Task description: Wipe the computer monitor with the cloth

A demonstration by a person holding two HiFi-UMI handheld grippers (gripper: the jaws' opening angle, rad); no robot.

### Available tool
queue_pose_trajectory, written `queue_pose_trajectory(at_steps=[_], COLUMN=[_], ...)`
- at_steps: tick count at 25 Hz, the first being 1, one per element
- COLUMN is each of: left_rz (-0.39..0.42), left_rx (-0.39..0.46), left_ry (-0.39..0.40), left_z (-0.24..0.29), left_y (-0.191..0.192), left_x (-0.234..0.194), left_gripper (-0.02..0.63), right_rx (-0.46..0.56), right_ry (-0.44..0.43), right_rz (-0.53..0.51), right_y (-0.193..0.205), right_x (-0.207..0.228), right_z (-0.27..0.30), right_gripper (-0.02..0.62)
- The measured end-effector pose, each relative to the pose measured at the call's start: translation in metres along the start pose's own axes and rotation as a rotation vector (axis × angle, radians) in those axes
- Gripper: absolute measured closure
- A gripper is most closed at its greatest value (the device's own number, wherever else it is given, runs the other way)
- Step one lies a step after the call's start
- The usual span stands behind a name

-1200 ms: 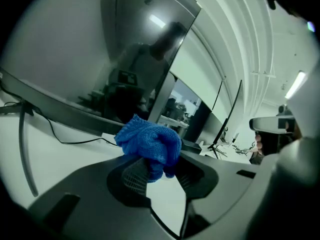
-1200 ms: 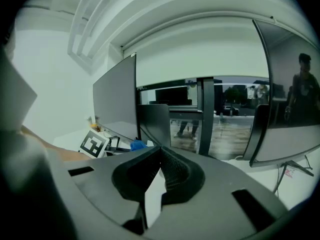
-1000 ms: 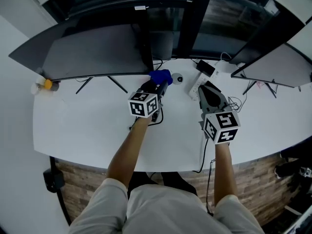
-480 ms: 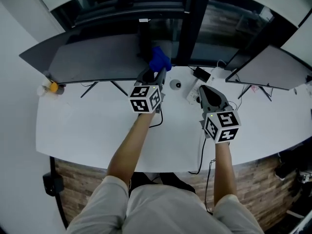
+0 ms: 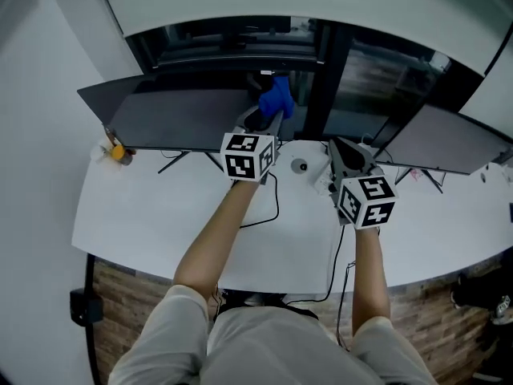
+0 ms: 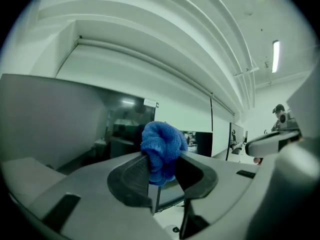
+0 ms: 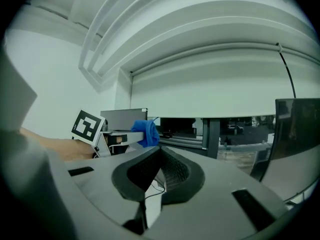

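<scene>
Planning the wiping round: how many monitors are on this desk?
2: the left monitor beside the raised blue cloth, the right monitor at the far right. More may sit outside the frame.

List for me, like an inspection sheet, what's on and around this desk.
Surface: white desk, curved front edge.
Job's things: blue cloth held up at the right end of the left monitor; contact unclear.
Clutter: small orange object; small round device.
Grippers: left gripper shut on the cloth; right gripper shut, empty.
Cables: black cable looping across the desk.
Surroundings: second monitor; dark windows.
</scene>
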State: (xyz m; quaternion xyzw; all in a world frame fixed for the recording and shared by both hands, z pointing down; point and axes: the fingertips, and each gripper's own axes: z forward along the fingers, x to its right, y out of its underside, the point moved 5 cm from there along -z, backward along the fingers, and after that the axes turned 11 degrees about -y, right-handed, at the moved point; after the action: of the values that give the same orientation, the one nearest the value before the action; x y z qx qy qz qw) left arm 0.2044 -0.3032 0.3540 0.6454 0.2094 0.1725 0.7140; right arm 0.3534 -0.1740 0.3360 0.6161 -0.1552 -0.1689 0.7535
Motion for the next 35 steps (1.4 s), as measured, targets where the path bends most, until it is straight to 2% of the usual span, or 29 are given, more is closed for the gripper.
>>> queue_pose_trajectory(at_steps=[7,12,16,21,35], left_rz=[0.035,0.057,0.110,0.201,0.310], left_rx=[0.084,0.127,0.144,0.156,0.178], left_ry=[0.039,0.074,0.090,0.079,-0.030], left_z=[-0.008,-0.028,-0.056,-0.104,-0.227], left_y=[-0.063,-0.092,-0.106,-0.114,-0.101], left_x=[0.003,-0.006,-0.026,-0.064,-0.152], left_gripper=[0.471,0.471,0.469,0.469,0.466], right_rx=[0.030,0.062,0.071,0.085,0.106], right_ry=[0.020,0.029,0.031,0.018,-0.060], right_rz=[-0.035,-0.071,-0.115,-0.157,-0.236], right_y=[-0.038,-0.066,-0.080,-0.089,-0.095], right_x=[-0.013,-0.026,-0.043,-0.071,-0.153], right_z=[-0.012,-0.013,-0.007,0.007,0.053], right_gripper=[0.581,0.581,0.581,0.581,0.581])
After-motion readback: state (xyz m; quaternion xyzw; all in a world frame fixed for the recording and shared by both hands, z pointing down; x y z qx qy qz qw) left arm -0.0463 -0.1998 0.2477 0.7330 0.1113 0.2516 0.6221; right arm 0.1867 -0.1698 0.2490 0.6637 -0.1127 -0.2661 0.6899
